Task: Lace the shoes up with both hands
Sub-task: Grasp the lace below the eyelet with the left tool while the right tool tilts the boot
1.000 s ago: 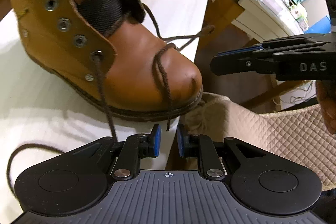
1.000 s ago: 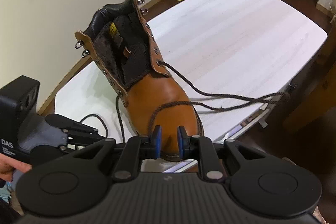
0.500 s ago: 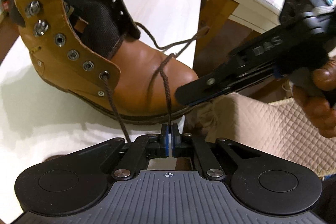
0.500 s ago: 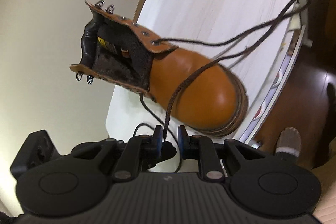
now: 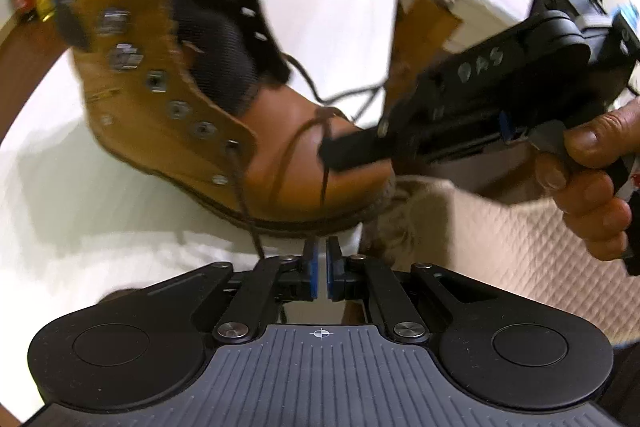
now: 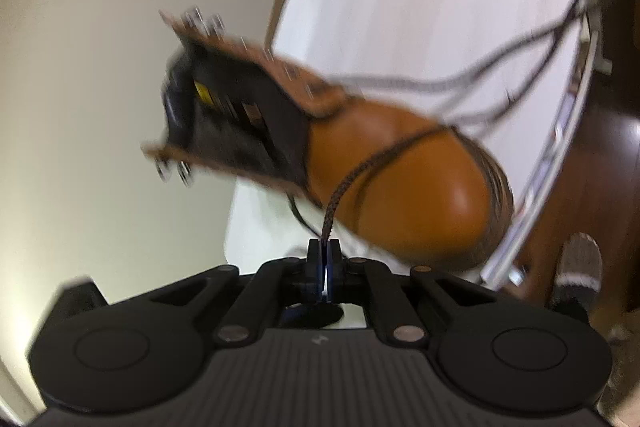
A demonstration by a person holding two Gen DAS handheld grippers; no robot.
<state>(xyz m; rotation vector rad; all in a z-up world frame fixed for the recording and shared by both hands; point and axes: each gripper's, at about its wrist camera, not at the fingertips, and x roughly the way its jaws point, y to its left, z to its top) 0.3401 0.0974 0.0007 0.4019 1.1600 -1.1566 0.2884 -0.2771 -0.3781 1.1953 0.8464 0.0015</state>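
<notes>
Boot (image 5: 280,155) stands at the table's near edge, toe overhanging, only its lowest eyelets threaded. Right gripper (image 6: 325,259) is clamped on the brown lace (image 6: 360,171) that crosses the toe. Left gripper (image 5: 319,259) is parting its jaws, nothing between them. A hard tug could, I judge, drag the boot off that edge or slip the lace free. White table (image 5: 100,247); quilted cover beside it, bottles by the far wall.
</notes>
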